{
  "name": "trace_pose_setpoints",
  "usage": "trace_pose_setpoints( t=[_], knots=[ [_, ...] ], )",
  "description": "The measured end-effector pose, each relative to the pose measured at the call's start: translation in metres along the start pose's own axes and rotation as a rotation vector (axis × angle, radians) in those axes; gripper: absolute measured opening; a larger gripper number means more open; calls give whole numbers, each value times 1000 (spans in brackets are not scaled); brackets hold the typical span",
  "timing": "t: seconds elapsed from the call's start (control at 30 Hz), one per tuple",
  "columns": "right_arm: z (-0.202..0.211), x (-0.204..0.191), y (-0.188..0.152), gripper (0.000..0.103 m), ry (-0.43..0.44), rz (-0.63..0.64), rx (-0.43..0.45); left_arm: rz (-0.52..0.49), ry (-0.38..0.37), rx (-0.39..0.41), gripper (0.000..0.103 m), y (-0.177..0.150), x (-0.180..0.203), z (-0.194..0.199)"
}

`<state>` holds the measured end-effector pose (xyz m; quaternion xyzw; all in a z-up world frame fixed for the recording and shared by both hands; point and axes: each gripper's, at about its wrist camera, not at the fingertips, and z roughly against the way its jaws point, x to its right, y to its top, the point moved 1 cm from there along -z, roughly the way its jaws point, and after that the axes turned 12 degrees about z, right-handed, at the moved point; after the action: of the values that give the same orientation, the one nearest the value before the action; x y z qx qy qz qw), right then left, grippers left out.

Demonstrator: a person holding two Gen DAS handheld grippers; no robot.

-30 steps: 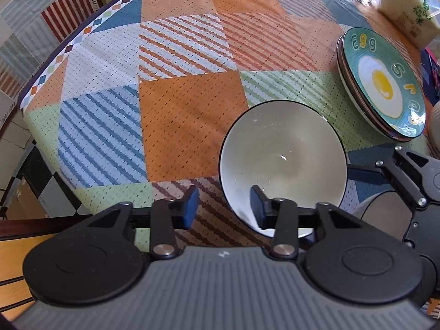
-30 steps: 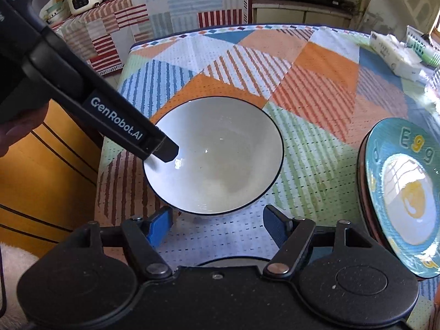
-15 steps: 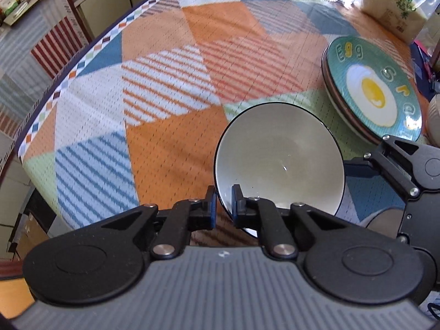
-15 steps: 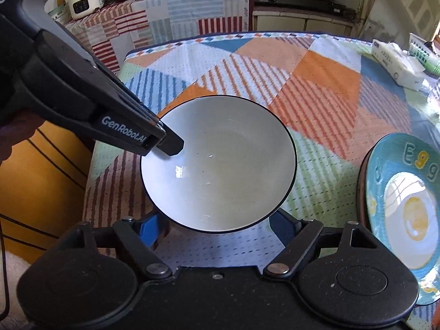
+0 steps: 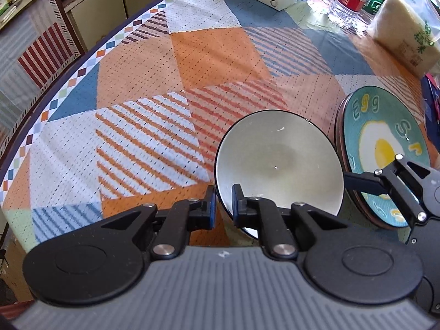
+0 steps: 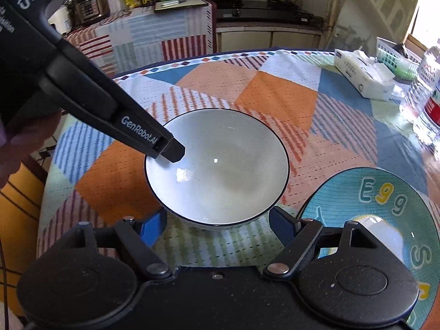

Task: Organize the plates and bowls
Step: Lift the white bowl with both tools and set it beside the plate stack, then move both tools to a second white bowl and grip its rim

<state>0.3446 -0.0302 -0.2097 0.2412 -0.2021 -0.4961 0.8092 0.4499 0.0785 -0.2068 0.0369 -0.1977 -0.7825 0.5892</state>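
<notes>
Patchwork tablecloth under bowl; left fingers pinch rim, right fingers spread; kitchen counter behind.

The white bowl, black-rimmed and empty, sat tilted off the bench, its near rim pinched. Just beside it lay the stacked teal egg plates.

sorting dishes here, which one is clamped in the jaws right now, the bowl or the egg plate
The white bowl: the left gripper pinches its near rim. The egg plate lies untouched on its stack beside it.
</notes>
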Motion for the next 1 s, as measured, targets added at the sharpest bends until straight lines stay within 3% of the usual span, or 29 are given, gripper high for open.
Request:
trace_pose_setpoints(
  t=[0.2,0.37,0.53,1.0],
  knots=[
    [-1,-6,2,85,-48,66,0,38,23,-25,11,1,1,-8],
    [26,-4,-7,85,-54,4,26,72,8,8,28,-8,0,18],
    [68,1,-24,85,-50,-70,76,32,13,46,32,-25,9,55],
    [168,-23,-63,85,-46,-19,179,-103,-9,120,41,-86,60,143]
  ],
)
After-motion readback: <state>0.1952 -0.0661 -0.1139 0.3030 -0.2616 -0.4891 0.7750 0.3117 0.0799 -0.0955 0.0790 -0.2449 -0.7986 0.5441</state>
